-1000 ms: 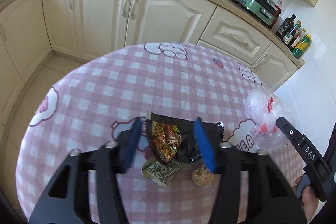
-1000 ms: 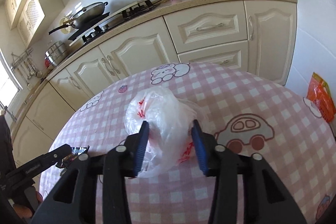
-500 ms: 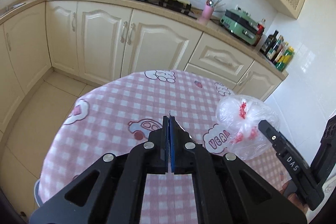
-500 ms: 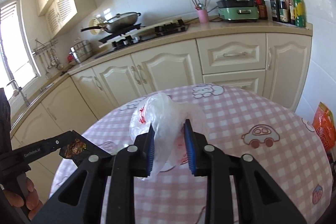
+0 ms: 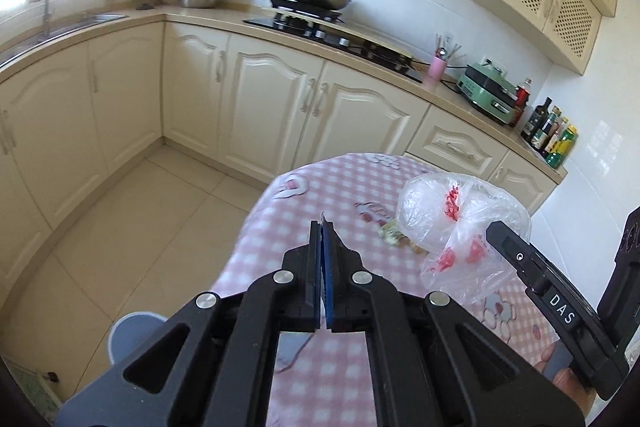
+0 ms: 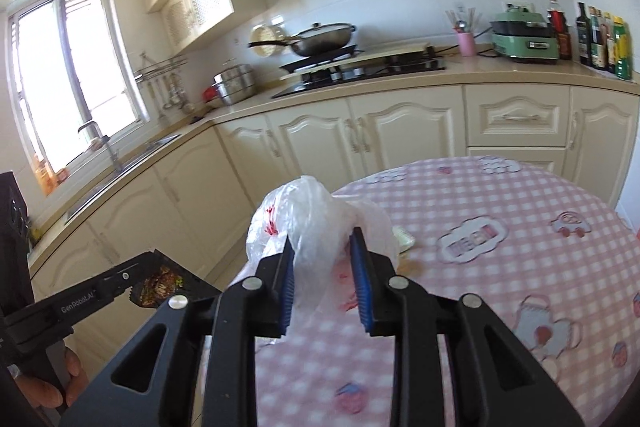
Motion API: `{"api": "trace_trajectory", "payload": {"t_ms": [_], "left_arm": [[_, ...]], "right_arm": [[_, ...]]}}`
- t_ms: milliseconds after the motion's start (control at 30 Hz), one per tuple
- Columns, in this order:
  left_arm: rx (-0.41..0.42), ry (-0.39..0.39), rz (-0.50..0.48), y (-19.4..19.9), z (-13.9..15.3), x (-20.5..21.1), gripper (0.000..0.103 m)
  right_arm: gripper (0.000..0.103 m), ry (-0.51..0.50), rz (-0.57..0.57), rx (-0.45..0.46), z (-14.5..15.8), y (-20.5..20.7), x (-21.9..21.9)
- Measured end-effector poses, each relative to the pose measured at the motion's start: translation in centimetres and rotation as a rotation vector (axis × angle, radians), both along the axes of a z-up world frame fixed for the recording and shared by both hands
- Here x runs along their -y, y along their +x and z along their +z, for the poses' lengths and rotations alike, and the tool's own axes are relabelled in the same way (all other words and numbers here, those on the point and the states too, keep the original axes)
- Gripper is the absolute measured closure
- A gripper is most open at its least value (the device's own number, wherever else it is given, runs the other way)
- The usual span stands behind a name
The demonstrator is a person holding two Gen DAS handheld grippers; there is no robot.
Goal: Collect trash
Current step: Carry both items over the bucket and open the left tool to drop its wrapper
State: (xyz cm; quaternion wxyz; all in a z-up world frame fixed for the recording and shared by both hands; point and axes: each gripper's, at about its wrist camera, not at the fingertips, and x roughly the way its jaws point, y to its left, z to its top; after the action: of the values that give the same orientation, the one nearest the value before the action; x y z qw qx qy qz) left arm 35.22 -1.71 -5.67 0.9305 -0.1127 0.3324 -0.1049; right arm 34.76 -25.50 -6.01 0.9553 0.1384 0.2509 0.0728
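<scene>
Left gripper, a second ago spread over the dark snack wrapper on the pink-checked surface, is now clamped flat on it and lifted off toward the floor side; the right gripper has pinched the clear plastic bag and raised it too. Both pieces are collected, I judge, while a crumpled scrap remains on the surface beside the bag; both grippers point gently downward, side by side.

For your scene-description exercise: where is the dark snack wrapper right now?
In the right wrist view, the dark snack wrapper sits lower left, clamped in the left gripper, off the table's edge.
</scene>
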Motion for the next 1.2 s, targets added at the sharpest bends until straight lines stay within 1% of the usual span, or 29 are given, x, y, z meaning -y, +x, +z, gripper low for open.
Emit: {"api": "trace_trajectory", "payload": {"t_ms": [133, 267, 500, 600, 733, 867, 1000, 1100, 1167, 1200], "left_arm": [[-0.006, 0.009, 0.058, -2.4, -0.5, -3.8, 0.103], [-0.018, 0.016, 0.124, -4.4, -1.4, -7.5, 0.103], [-0.078, 0.023, 0.246, -6.3, -4.4, -14.0, 0.103], [-0.128, 0.021, 0.296, -6.4, -6.5, -16.8, 0.103], [-0.194, 0.022, 0.339, -6.1, -9.4, -19.1, 0.103], [-0.257, 0.015, 0.371, -5.2, -12.2, -21.1, 0.102], [-0.291, 0.013, 0.383, -4.0, -14.1, -22.2, 0.101], [-0.287, -0.002, 0.379, -3.4, -14.6, -22.8, 0.098], [-0.284, -0.004, 0.384, -3.1, -14.9, -23.1, 0.088], [-0.284, -0.003, 0.388, -3.0, -15.0, -23.0, 0.075]], "right_arm": [[0.078, 0.003, 0.082, -0.023, -0.5, -1.2, -4.7], [0.078, -0.015, 0.168, -0.05, -1.4, -2.1, -10.1], [0.078, -0.059, 0.303, -0.117, -4.1, -2.7, -19.0], [0.078, -0.075, 0.347, -0.15, -5.6, -2.7, -21.8], [0.078, -0.1, 0.381, -0.188, -7.8, -2.2, -24.5], [0.078, -0.126, 0.382, -0.205, -9.7, -1.6, -26.3], [0.078, -0.134, 0.38, -0.234, -11.2, -0.6, -27.3], [0.078, -0.136, 0.373, -0.25, -12.0, 0.1, -27.6], [0.078, -0.135, 0.369, -0.26, -12.4, 0.5, -27.8], [0.078, -0.135, 0.368, -0.267, -12.7, 0.6, -28.0]]}}
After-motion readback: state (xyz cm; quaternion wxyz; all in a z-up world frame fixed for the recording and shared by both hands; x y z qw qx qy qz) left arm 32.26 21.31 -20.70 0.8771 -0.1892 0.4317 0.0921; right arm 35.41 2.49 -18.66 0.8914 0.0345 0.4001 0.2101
